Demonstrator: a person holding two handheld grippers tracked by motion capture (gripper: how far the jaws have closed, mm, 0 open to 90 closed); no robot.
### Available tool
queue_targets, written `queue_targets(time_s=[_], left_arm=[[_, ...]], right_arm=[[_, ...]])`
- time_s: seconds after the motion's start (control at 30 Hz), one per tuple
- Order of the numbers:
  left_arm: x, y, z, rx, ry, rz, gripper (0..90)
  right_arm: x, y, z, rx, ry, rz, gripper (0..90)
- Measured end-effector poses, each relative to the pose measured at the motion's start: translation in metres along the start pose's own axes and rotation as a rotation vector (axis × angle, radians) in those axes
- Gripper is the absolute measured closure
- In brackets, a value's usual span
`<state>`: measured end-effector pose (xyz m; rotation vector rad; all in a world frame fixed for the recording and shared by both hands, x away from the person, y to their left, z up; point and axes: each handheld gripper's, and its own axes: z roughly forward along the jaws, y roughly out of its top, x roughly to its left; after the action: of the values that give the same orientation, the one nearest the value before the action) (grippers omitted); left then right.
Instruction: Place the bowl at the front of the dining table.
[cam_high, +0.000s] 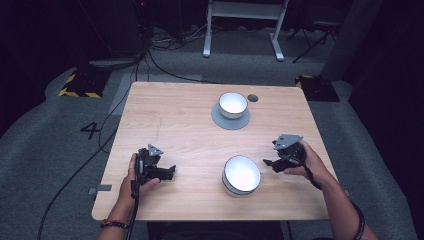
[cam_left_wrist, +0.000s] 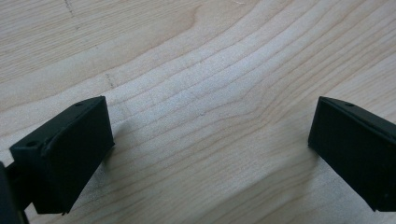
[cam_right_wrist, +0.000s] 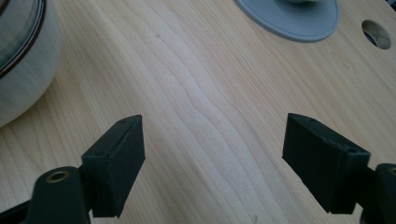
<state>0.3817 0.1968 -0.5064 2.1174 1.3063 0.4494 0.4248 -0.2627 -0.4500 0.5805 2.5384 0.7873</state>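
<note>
A white bowl (cam_high: 241, 174) with a dark band stands near the table's front edge, right of centre. Another white bowl (cam_high: 233, 105) sits on a grey saucer (cam_high: 223, 121) at the back. My left gripper (cam_high: 170, 171) rests low at the front left, open, its jaws wide apart over bare wood (cam_left_wrist: 210, 126). My right gripper (cam_high: 268, 163) hovers just right of the near bowl, open and holding nothing. In the right gripper view the near bowl (cam_right_wrist: 21, 65) is at the left edge and the grey saucer (cam_right_wrist: 299, 16) lies at the top.
The wooden table (cam_high: 175, 120) has a small round hole (cam_high: 253, 98) beside the saucer, the hole (cam_right_wrist: 376, 33) also showing in the right gripper view. Cables and a white frame (cam_high: 242, 20) lie on the grey floor beyond the table.
</note>
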Motion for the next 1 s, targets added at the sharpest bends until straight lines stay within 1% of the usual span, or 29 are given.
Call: queue_targets(time_s=[0.07, 0.1, 0.13, 0.17, 0.2, 0.23, 0.27, 0.3, 0.33, 0.37, 0.4, 0.43, 0.47, 0.5, 0.53, 0.57, 0.6, 0.67, 0.7, 0.73, 0.77, 0.8, 0.83, 1.0], left_arm=[[0.000, 0.000, 0.000, 0.000, 0.000, 0.000, 0.1], [0.000, 0.000, 0.000, 0.000, 0.000, 0.000, 0.0], [0.000, 0.000, 0.000, 0.000, 0.000, 0.000, 0.0], [0.000, 0.000, 0.000, 0.000, 0.000, 0.000, 0.0], [0.000, 0.000, 0.000, 0.000, 0.000, 0.001, 0.0], [0.000, 0.000, 0.000, 0.000, 0.000, 0.000, 0.0], [0.000, 0.000, 0.000, 0.000, 0.000, 0.000, 0.0], [0.000, 0.000, 0.000, 0.000, 0.000, 0.000, 0.0], [0.000, 0.000, 0.000, 0.000, 0.000, 0.000, 0.1], [0.000, 0.000, 0.000, -0.001, 0.001, -0.001, 0.0], [0.000, 0.000, 0.000, 0.000, 0.000, 0.000, 0.0], [0.000, 0.000, 0.000, -0.001, 0.000, -0.002, 0.0], [0.000, 0.000, 0.000, 0.000, 0.000, -0.002, 0.0], [0.000, 0.000, 0.000, -0.001, 0.000, -0.002, 0.0], [0.000, 0.000, 0.000, -0.001, 0.001, -0.001, 0.0], [0.000, 0.000, 0.000, -0.001, 0.000, -0.001, 0.0], [0.000, 0.000, 0.000, 0.000, 0.000, 0.000, 0.1], [0.000, 0.000, 0.000, 0.000, 0.000, 0.000, 0.0], [0.000, 0.000, 0.000, 0.000, 0.000, 0.000, 0.0], [0.000, 0.000, 0.000, 0.000, 0.000, 0.000, 0.1], [0.000, 0.000, 0.000, 0.000, 0.000, 0.000, 0.0], [0.000, 0.000, 0.000, 0.000, 0.000, 0.001, 0.0], [0.000, 0.000, 0.000, 0.000, 0.000, 0.000, 0.0], [0.000, 0.000, 0.000, -0.001, 0.001, -0.001, 0.0]], right_arm=[[0.001, -0.002, 0.000, 0.007, 0.002, -0.007, 21.3], [0.002, -0.003, -0.001, 0.019, -0.005, -0.005, 21.3], [0.002, -0.004, 0.000, 0.012, 0.000, -0.007, 21.3], [0.003, -0.005, 0.001, 0.008, -0.002, 0.005, 21.3], [0.003, -0.007, 0.000, 0.015, -0.006, -0.001, 21.3], [0.003, -0.008, 0.001, 0.010, 0.001, -0.001, 21.3], [0.004, -0.010, 0.001, 0.009, -0.005, 0.002, 21.3], [0.006, -0.011, 0.002, 0.005, 0.006, 0.029, 21.3], [0.004, -0.013, 0.001, 0.019, -0.004, -0.003, 21.3], [0.005, -0.014, 0.002, 0.012, 0.006, 0.006, 21.3], [0.008, -0.015, 0.002, 0.006, 0.019, 0.040, 21.3], [0.007, -0.016, 0.001, 0.004, 0.025, 0.027, 21.3], [0.009, -0.016, 0.001, -0.005, 0.031, 0.050, 21.3], [0.010, -0.017, 0.000, -0.002, 0.031, 0.050, 21.3], [0.010, -0.017, 0.000, -0.013, 0.028, 0.056, 21.3], [0.010, -0.018, -0.002, 0.004, 0.024, 0.050, 21.3], [0.009, -0.020, -0.002, 0.003, 0.019, 0.039, 21.3], [0.009, -0.023, -0.002, 0.000, 0.026, 0.050, 21.3], [0.011, -0.024, -0.002, 0.002, 0.018, 0.074, 21.2], [0.011, -0.025, -0.002, 0.002, 0.014, 0.079, 21.2], [0.009, -0.028, -0.002, 0.007, 0.019, 0.050, 21.2], [0.011, -0.029, -0.002, 0.005, 0.015, 0.077, 21.0], [0.011, -0.031, -0.001, 0.003, 0.015, 0.092, 20.9], [0.011, -0.041, 0.000, 0.015, 0.007, 0.091, 20.9]])
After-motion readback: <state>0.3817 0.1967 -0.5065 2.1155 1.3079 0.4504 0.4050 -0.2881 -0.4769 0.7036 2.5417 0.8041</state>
